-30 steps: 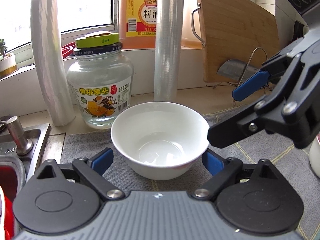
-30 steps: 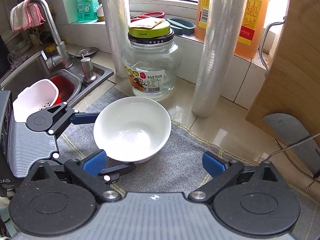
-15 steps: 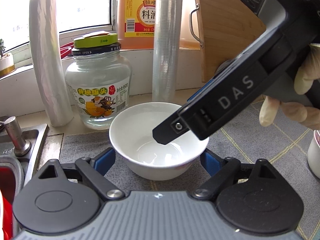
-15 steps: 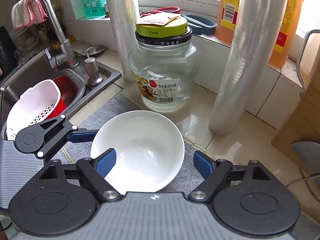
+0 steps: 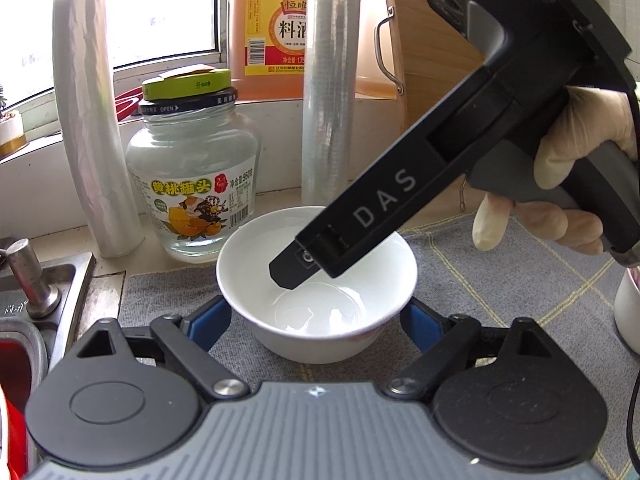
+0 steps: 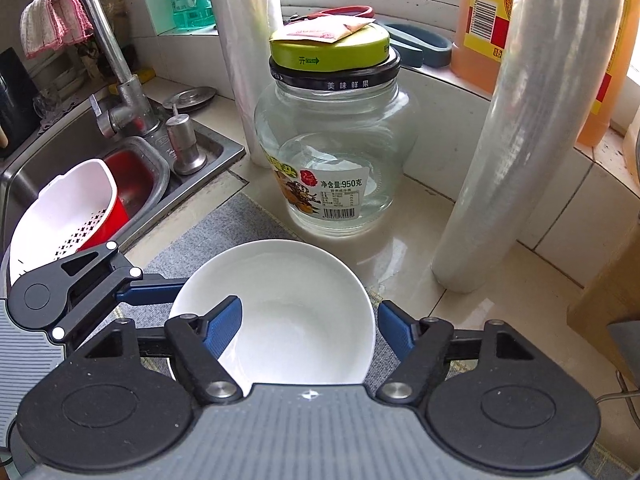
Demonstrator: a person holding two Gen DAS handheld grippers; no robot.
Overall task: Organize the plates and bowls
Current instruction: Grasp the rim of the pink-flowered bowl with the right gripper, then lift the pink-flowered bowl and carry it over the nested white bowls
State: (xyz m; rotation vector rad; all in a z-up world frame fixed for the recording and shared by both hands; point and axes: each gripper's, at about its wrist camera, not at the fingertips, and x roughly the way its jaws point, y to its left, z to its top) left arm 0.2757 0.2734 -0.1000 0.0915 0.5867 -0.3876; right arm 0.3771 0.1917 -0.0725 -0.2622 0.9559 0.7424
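A white bowl (image 5: 320, 312) (image 6: 304, 280) stands upright on a grey mat (image 5: 500, 280). My left gripper (image 5: 316, 318) straddles it low down. Its jaws are still closing, and both blue pads (image 5: 214, 320) touch the bowl's sides. A gloved hand (image 5: 560, 156) holds my right gripper (image 6: 310, 322), which comes down steeply from the upper right. Its jaws are closing too. One right pad (image 6: 224, 324) hangs inside the bowl and the other sits just outside the rim, so the wall is between them but unpressed. The right finger tip (image 5: 292, 276) dips into the bowl.
Just behind the bowl stands a glass jar (image 5: 192, 184) (image 6: 332, 160) with a green lid, between two film rolls (image 5: 96, 120) (image 5: 328, 80). An orange bottle (image 5: 272, 32) and a wooden board (image 5: 432, 40) line the back. The sink (image 6: 200, 148) with a white colander (image 6: 68, 208) lies left. A white vessel (image 5: 628, 312) sits at the right edge.
The right gripper swung in from the right over the bowl and dropped, its jaws narrowing until one finger is inside. The left pads drew in against the bowl's sides.
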